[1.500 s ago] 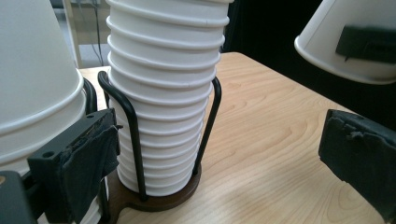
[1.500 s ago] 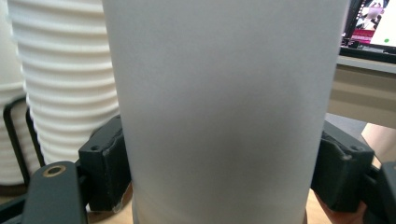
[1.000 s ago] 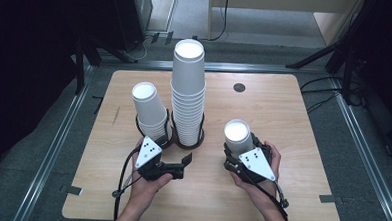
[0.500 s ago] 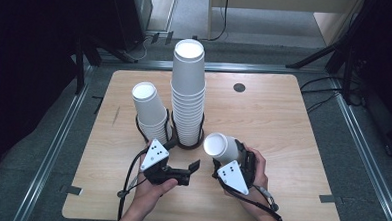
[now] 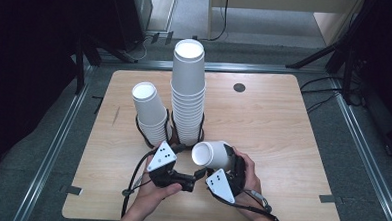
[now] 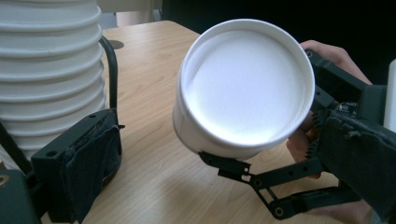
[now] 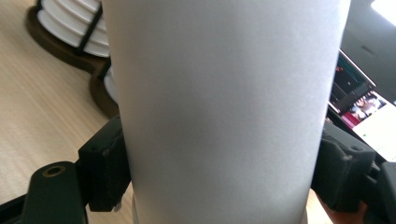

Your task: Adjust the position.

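Observation:
My right gripper is shut on a white paper cup that lies tipped on its side above the table, one round end facing left. In the right gripper view both pads press the cup's wall. My left gripper is open just left of it. In the left gripper view the cup's round end hangs between its wide-apart jaws, touching neither pad. Behind stand a tall stack of white cups and a shorter stack, each in a black wire holder.
The wooden table has a small dark round disc at the back right. Black cables trail from both grippers toward the front edge. Metal rails run along the table's sides, with dark stands and cables on the floor behind.
My right gripper has carried the cup left and down and tipped it from upright onto its side, toward the left gripper. The left gripper has shifted slightly and now points toward the cup.

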{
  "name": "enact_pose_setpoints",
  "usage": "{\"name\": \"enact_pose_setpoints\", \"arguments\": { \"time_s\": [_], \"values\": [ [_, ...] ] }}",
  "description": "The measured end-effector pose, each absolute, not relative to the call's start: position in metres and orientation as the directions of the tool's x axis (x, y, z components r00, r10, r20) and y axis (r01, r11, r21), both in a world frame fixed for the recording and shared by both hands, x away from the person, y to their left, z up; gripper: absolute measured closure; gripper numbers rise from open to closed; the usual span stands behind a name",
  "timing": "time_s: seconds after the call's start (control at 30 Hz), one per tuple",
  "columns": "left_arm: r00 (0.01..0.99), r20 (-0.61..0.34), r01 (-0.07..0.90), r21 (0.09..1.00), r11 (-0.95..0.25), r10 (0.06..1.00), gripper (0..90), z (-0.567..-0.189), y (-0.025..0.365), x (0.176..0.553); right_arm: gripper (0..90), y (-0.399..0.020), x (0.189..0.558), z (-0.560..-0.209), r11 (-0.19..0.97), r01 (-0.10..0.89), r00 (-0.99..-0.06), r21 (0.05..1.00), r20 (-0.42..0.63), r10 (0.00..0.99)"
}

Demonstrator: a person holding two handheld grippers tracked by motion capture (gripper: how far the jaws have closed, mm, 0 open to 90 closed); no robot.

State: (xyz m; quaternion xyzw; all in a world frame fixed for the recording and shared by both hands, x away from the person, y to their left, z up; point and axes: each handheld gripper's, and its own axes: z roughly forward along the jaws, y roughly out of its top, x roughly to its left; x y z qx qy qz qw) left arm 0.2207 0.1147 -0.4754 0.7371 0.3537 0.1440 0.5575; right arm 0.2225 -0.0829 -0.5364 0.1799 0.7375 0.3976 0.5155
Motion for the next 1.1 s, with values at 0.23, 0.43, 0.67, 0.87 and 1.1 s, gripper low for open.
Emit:
{"name": "enact_pose_setpoints", "arguments": {
  "time_s": [0.23,0.43,0.67,0.87,1.1],
  "values": [
    [0.715,-0.193,0.378,0.915,-0.14,0.672,4.3,-0.476,0.11,0.22,18.6,-0.076,0.216,-0.54,0.636,-0.191,-0.422,0.748,-0.647,0.635],
    [0.718,-0.232,0.405,0.906,-0.123,0.656,13.5,-0.476,0.112,0.222,18.3,-0.073,0.21,-0.541,0.631,-0.219,-0.438,0.745,-0.653,0.619],
    [0.722,-0.211,0.413,0.896,-0.166,0.658,16.0,-0.477,0.107,0.221,17.9,-0.071,0.208,-0.541,0.639,-0.241,-0.426,0.731,-0.671,0.607],
    [0.722,-0.22,0.417,0.895,-0.158,0.656,20.0,-0.475,0.11,0.222,15.7,-0.071,0.208,-0.54,0.64,-0.244,-0.418,0.729,-0.674,0.609],
    [0.725,-0.23,0.413,0.9,-0.142,0.649,22.2,-0.473,0.113,0.221,12.2,-0.071,0.207,-0.54,0.638,-0.248,-0.395,0.729,-0.678,0.62]
  ]
}}
